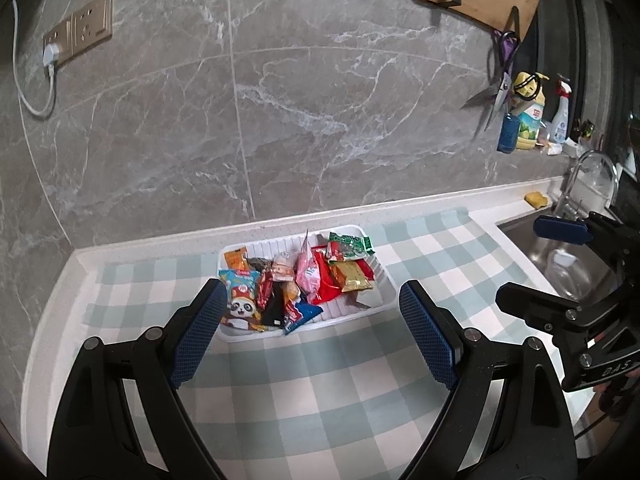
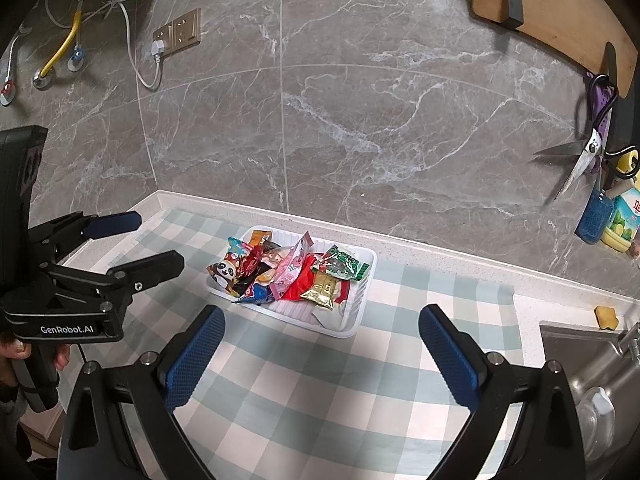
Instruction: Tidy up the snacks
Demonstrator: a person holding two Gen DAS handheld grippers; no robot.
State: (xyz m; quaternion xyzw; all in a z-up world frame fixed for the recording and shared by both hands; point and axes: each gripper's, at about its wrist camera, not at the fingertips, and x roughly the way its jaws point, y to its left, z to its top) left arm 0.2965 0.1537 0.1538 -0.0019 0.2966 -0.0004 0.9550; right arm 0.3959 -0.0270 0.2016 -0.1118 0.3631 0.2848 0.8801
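Left wrist view: your left claw (image 1: 310, 332) is spread wide, empty, above the checked cloth (image 1: 320, 380) on the worktop. White tray (image 1: 376, 268) of snack packets (image 1: 296, 280) sits just ahead, near the wall.

Right wrist view: your right claw (image 2: 322, 354) is spread too, nothing between the pads. Same tray (image 2: 360, 312) ahead, steel sink (image 2: 592, 364) to the right.

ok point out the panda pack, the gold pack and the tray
panda pack (image 1: 240, 300), left wrist view, on the panda face
gold pack (image 1: 354, 277), left wrist view, on its middle
tray (image 1: 386, 278), left wrist view, on its right rim

Bare checked cloth (image 1: 320, 380) before snack-filled tray (image 1: 384, 276)
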